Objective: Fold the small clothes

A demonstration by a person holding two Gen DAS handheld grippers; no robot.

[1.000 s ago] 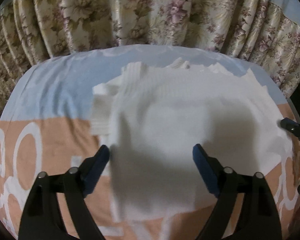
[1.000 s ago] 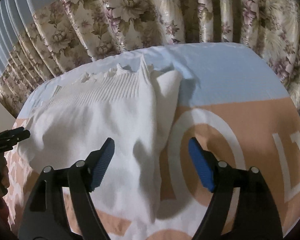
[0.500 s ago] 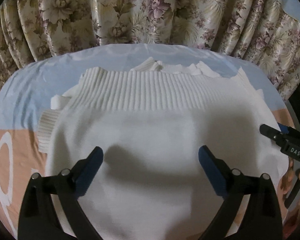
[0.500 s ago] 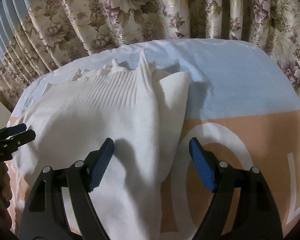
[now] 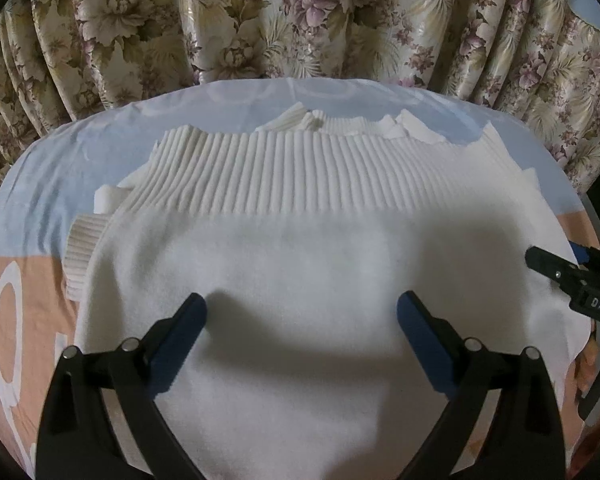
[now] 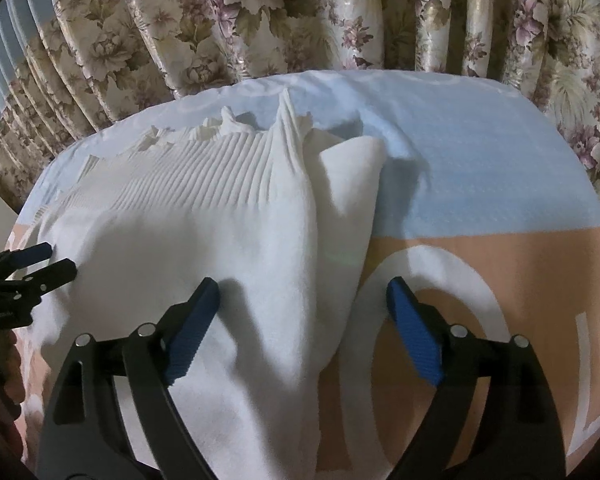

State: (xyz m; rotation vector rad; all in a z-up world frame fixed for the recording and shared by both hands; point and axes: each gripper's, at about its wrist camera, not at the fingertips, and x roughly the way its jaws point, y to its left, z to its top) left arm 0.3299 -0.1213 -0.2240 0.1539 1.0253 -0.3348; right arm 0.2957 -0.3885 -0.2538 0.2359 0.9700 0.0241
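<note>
A white knitted sweater (image 5: 308, 264) lies spread on the bed, its ribbed hem band (image 5: 300, 176) at the far side. A ribbed cuff (image 5: 80, 256) sticks out at its left edge. My left gripper (image 5: 302, 320) is open and empty just above the sweater's middle. In the right wrist view the sweater (image 6: 220, 248) has a raised fold (image 6: 296, 176) along its right edge. My right gripper (image 6: 304, 304) is open and empty, straddling that right edge. The right gripper shows at the right edge of the left wrist view (image 5: 572, 280).
The bedsheet (image 6: 480, 184) is light blue at the far side and orange with white letters nearer me. Floral curtains (image 5: 300, 20) hang close behind the bed. The left gripper shows at the left edge of the right wrist view (image 6: 32, 264).
My left gripper has moved right and forward over the sweater, so the hem band now fills the view. My right gripper has edged forward along the right edge. Both stayed open.
</note>
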